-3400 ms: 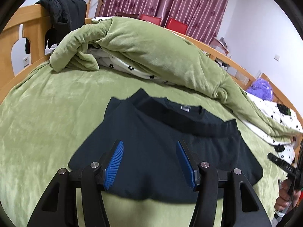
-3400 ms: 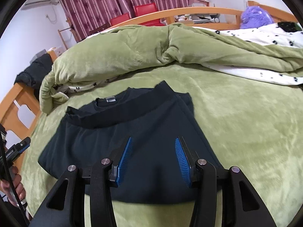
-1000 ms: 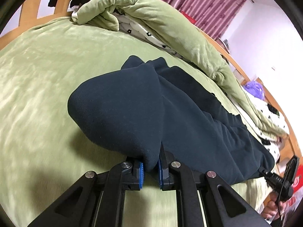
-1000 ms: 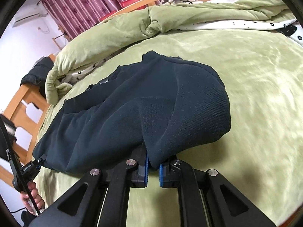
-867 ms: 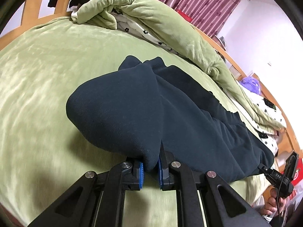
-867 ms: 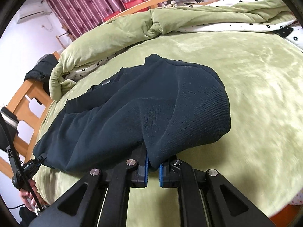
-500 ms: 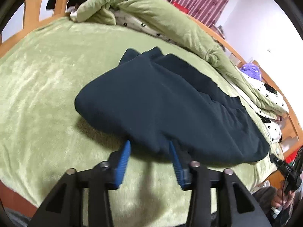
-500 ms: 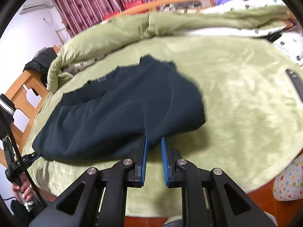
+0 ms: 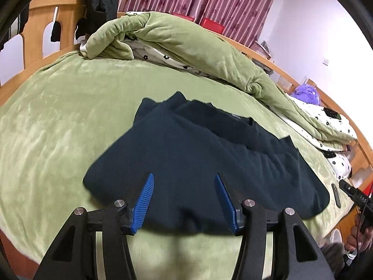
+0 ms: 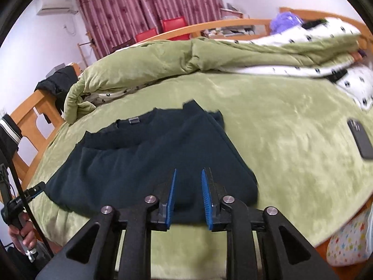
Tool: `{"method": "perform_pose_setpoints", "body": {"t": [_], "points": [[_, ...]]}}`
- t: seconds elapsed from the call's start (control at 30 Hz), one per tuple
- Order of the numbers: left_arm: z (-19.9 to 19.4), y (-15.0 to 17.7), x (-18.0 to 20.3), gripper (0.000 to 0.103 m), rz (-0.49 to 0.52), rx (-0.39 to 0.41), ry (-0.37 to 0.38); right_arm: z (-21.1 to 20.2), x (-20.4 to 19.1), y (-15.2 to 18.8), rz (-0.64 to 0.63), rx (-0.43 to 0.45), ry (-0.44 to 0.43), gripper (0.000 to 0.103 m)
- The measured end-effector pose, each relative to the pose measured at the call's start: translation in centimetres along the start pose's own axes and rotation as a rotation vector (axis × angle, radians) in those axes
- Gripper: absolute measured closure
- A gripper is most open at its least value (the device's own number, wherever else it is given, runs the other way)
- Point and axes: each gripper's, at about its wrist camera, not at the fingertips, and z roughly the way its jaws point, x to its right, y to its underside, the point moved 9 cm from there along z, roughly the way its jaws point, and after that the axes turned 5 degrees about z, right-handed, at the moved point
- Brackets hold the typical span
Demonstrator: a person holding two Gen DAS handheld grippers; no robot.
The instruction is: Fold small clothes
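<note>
The dark navy top (image 9: 198,163) lies folded on the green bedspread (image 9: 58,121), looks soft, light and floppy, so I'd pinch it at a corner or the doubled edge. Left gripper (image 9: 184,200) and right gripper (image 10: 188,193) are both opening, nothing held

Dark shirt (image 9: 191,154): matt knit cloth. Bedspread (image 9: 58,121): plush green fleece. Bed frame (image 9: 44,7): smooth varnished wood.

The shirt (image 9: 198,158) lies on the bed (image 9: 58,128), quilt (image 9: 186,44) behind.
</note>
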Motion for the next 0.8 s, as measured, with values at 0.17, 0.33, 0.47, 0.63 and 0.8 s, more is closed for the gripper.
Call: {"method": "perform_pose_setpoints", "body": {"t": [0.17,0.33,0.47,0.63,0.8], "points": [[2.7,-3.1,-0.3,0.051,0.01,0.01,-0.026,3.2,-2.7,-3.5,-0.044,0.02,-0.015,0.063],[5.5,-6.0,-0.9,0.051,0.002,0.012,-0.042,7.6,-5.0,-6.8,-0.069,0.008,-0.029,0.06],[8.7,-8.6,-1.2,0.051,0.008,0.003,-0.059,11.4,-5.7,-8.9,-0.075,0.006,-0.027,0.057],[12.9,-11.3,-0.9,0.051,0.05,-0.013,-0.078,16.9,-4.8,-9.9,-0.076,-0.015,0.025,0.056],[16.4,-10.9,-2.0,0.051,0.073,-0.067,-0.09,21.7,-2.0,-8.5,-0.059,-0.106,0.09,0.056]]}}
